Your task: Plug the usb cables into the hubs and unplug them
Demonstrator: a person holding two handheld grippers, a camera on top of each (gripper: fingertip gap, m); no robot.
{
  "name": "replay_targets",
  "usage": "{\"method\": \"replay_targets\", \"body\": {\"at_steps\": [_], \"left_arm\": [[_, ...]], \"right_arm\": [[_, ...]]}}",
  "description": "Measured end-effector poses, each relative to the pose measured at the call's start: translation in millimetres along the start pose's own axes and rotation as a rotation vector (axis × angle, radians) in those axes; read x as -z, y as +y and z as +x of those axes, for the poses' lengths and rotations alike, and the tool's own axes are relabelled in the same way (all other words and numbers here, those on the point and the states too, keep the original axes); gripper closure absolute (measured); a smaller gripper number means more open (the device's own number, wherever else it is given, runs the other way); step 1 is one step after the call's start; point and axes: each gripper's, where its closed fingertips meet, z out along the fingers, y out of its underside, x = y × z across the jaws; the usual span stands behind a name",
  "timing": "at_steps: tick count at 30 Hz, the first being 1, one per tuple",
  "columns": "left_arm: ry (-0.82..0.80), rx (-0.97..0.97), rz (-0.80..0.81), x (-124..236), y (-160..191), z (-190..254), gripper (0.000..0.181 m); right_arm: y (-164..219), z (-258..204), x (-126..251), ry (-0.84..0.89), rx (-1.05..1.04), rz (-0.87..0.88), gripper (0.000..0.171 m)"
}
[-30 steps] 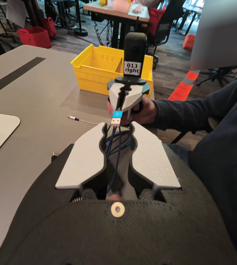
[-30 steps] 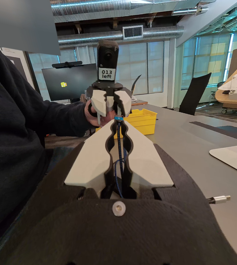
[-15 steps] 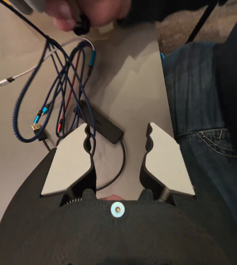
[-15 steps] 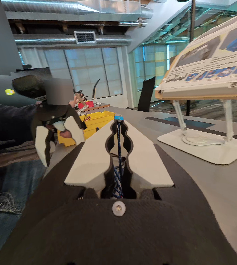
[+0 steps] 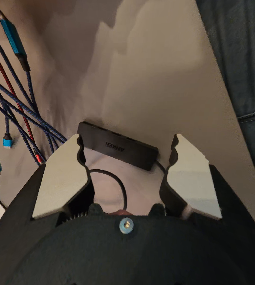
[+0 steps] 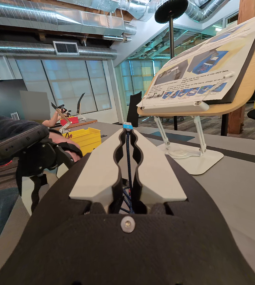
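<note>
A: Item one, the hub?

B: Black USB hub (image 5: 117, 148), flat on the grey worktop (image 5: 139, 77), near the worktop's edge. Left tool (image 5: 126, 145) directly above it, fingers spread wide to either side of the hub's ends, not touching it. The hub's own black lead (image 5: 120, 183) loops back from its right end, between the fingers.

A: Around the hub?

B: Left of the hub, a tangle of braided cables (image 5: 15, 108), dark blue and one red, with several blue-sleeved plugs (image 5: 13, 38) lying loose. One strand runs under the left finger, close to the hub's left end. Right of the hub, past the worktop edge, a person's jeans (image 5: 239, 61).

A: Item two, the cable in hand?

B: Right tool (image 6: 127, 131) clamped together on a blue braided cable (image 6: 128, 154) just behind its blue USB plug (image 6: 127, 126), metal end pointing forward and up, clear of the worktop. Beyond the plug: a yellow bin (image 6: 85, 138), a white stand (image 6: 193, 157) bearing a printed sheet (image 6: 193, 80).

A: Against one second ago?

B: Then the left tool faced the right tool at plug height, with its fingers closer together; now it looks down on the hub, spread wider. The right tool's grip is unchanged.
</note>
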Motion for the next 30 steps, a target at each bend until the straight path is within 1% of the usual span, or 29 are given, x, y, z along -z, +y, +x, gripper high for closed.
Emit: {"method": "replay_targets", "body": {"at_steps": [3, 7, 11, 12, 14, 16, 21, 22, 24, 27, 30], "left_arm": [[0.017, -0.024, 0.007, -5, 2, -7, 0.068], [0.056, -0.063, -0.034, -13, 13, -11, 0.06], [0.085, -0.069, -0.004, -16, 13, -13, 0.052], [0.102, -0.083, -0.017, -17, 15, -12, 0.049], [0.147, -0.107, -0.047, -20, 19, -8, 0.037], [0.202, -0.129, -0.068, -22, 23, -1, 0.035], [0.207, -0.171, -0.072, -21, 25, 0, 0.036], [0.208, -0.168, -0.061, -20, 25, 0, 0.039], [0.208, -0.139, -0.025, -14, 21, -1, 0.063], [0.193, -0.086, 0.0, -15, 21, 1, 0.063], [0.175, -0.017, -0.012, -14, 22, 2, 0.064]], "right_arm": [[2, 0, 0, -0.003, 0.0, -0.004, 0.168], [4, 2, -2, 0.001, 0.001, -0.012, 0.168], [6, 3, -2, 0.001, -0.01, -0.012, 0.168], [6, 3, -2, 0.0, -0.012, -0.011, 0.168], [7, 3, -3, -0.003, -0.011, -0.016, 0.167], [8, 3, -3, -0.006, -0.013, -0.018, 0.167], [8, 3, -3, -0.013, -0.017, -0.017, 0.167], [8, 2, -3, -0.015, -0.018, -0.015, 0.167], [8, 2, -3, -0.02, -0.018, -0.016, 0.167], [8, 0, -3, -0.031, -0.017, -0.018, 0.167], [10, -3, -4, -0.039, -0.006, -0.031, 0.168]]}}
